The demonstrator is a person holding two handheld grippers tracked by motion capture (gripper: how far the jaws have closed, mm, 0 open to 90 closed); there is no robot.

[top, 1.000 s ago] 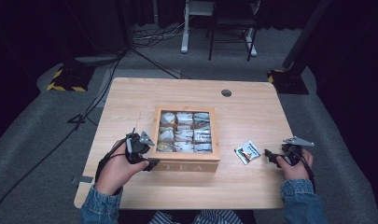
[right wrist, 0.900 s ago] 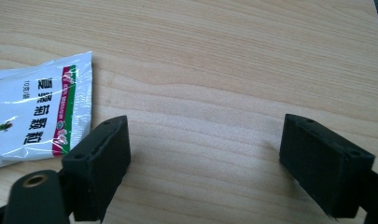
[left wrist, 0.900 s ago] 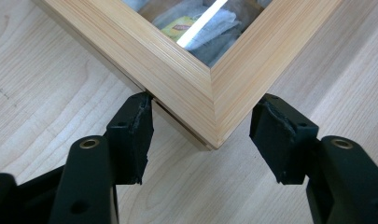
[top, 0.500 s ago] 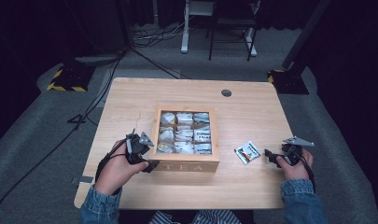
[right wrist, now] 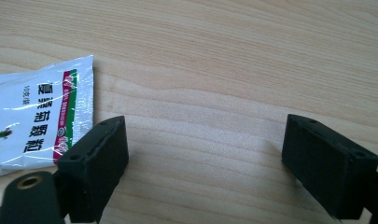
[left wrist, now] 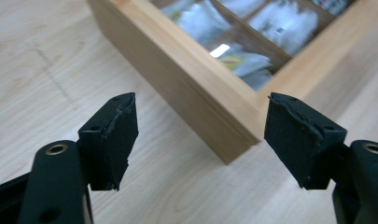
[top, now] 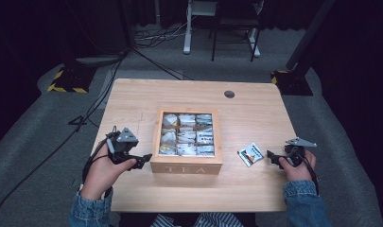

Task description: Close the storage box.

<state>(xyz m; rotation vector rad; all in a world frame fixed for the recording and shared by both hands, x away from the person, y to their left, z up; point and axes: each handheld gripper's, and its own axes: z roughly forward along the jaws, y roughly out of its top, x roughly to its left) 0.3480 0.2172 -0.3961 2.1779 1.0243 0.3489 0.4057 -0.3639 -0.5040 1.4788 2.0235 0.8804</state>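
High view puts our left gripper (top: 144, 160) at lower left, its jaws just opening with nothing between them, beside the tea box (top: 187, 142) at centre. Our right gripper (top: 270, 156), spread and empty, sits near 1 sachet (top: 250, 153) on the desk (top: 255, 109).

Sachet (right wrist: 35, 112) cut off; box contents (left wrist: 252, 28) perhaps blurred.

Grey carpet floor (top: 33, 142), dark room
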